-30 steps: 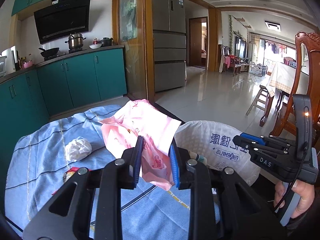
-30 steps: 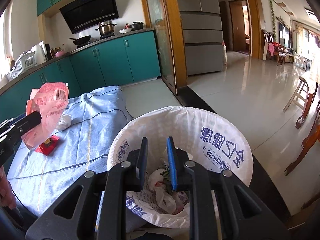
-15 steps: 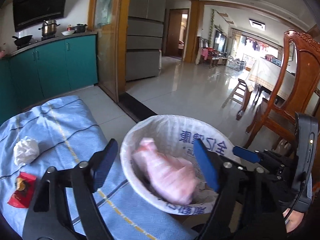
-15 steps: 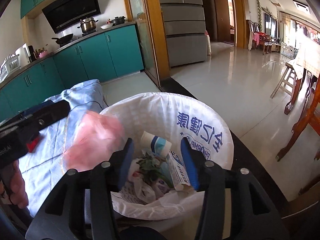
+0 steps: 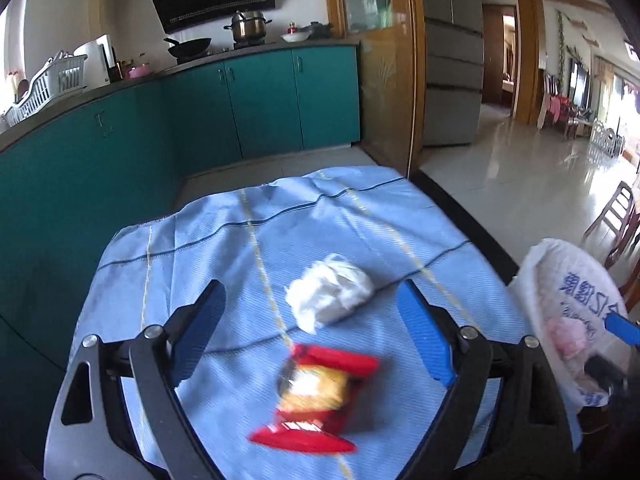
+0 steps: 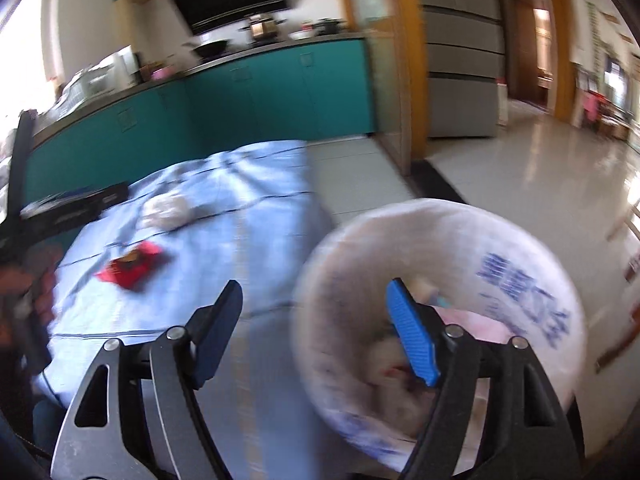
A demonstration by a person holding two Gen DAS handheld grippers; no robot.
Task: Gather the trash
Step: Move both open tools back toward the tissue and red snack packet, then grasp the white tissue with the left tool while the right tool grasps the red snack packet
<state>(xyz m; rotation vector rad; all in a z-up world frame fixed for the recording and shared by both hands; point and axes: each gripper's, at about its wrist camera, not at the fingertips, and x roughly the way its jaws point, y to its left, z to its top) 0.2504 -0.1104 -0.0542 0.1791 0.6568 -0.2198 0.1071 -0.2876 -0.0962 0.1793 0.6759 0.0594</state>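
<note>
Left wrist view: my left gripper [image 5: 310, 334], jaws wide apart and holding nothing, above the light blue striped cloth [image 5: 200, 248]; red snack wrapper [image 5: 316, 392] lying between my fingers, blurred; crumpled white paper ball [image 5: 330, 296] just beyond it; white plastic-lined trash bin [image 5: 568, 300] at the right edge, pink bag [image 5: 568, 334] inside. Right wrist view: my right gripper [image 6: 316, 334], jaws likewise spread, empty; bin [image 6: 516, 248] below the right finger; wrapper [image 6: 130, 268] and paper ball [image 6: 166, 210] on the cloth [image 6: 248, 232] at left.
</note>
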